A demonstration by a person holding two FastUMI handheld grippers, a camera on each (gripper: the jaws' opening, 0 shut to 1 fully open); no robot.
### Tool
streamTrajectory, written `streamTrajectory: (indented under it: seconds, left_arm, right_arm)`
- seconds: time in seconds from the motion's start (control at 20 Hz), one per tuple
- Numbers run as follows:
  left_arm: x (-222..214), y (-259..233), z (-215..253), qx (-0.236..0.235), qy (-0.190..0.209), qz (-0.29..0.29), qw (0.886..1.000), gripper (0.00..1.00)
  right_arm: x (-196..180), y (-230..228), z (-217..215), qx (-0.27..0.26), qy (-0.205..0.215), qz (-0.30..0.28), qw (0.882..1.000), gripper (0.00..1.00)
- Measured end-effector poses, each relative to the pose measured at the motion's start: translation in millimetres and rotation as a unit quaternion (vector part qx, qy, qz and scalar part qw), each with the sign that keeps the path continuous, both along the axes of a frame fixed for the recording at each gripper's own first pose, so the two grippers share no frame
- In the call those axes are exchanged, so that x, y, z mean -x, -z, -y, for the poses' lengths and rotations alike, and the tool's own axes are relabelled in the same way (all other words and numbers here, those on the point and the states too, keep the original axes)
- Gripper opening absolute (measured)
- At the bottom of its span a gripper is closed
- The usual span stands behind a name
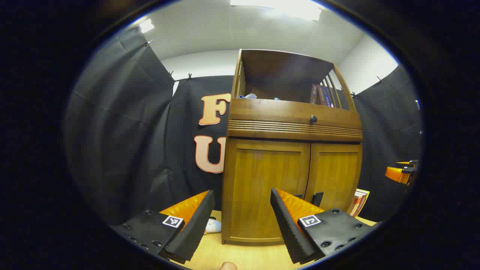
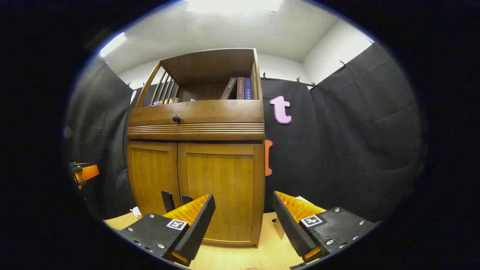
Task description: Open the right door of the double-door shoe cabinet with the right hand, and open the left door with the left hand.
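The right gripper [image 2: 242,221] is wide open and holds nothing. Its two fingers point at the shoe cabinet [image 2: 195,150], which stands just ahead on the wooden table [image 2: 232,258]. The right door [image 2: 219,191] is shut. Its small dark handle [image 2: 186,199] sits low, by the crack between the two doors, a bit to the left of the fingers.

The left gripper [image 1: 242,221] is wide open too, with nothing in it. It faces the left door [image 1: 266,191], which is also shut. That door's handle [image 1: 298,195] peeks out just behind the gripper's right finger.

The right door goes first, I think. To do it well, the right gripper should slide a little left, so the handle sits between its fingers. Then it should squeeze and pull back slowly, in a curve, the way the door swings. The left gripper should stay out of the way. Books [image 2: 240,88] stand on the top shelf, so no hard tugs.
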State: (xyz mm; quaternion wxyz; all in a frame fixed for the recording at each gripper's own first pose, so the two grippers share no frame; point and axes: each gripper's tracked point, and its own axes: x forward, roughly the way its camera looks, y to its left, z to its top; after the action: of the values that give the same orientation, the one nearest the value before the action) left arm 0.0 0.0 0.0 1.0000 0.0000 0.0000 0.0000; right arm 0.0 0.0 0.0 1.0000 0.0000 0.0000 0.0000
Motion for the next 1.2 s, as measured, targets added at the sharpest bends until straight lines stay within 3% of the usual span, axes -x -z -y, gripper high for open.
streamTrajectory:
  seconds: [0.5, 0.9, 1.0, 1.2]
  left_arm:
    - [7.3, -1.1, -2.7, -0.018, 0.012, -0.004, 1.0, 0.99]
    - [16.3, 0.3, -15.3, -0.021, -0.004, 0.001, 1.0, 0.99]
    - [18.6, -1.2, -15.1, -0.02, -0.003, 0.002, 1.0, 0.94]
    - [21.4, -1.8, -12.3, -0.022, 0.006, 0.005, 1.0, 0.99]
  right_arm:
    - [4.9, 11.6, -1.6, -0.014, 0.011, -0.015, 1.0, 0.94]
    - [9.7, 10.6, -17.6, -0.004, -0.002, -0.011, 1.0, 0.94]
    - [7.6, 17.5, -21.3, -0.007, -0.002, -0.014, 1.0, 0.94]
    - [-3.6, 36.3, -36.0, -0.005, -0.002, -0.022, 1.0, 0.94]
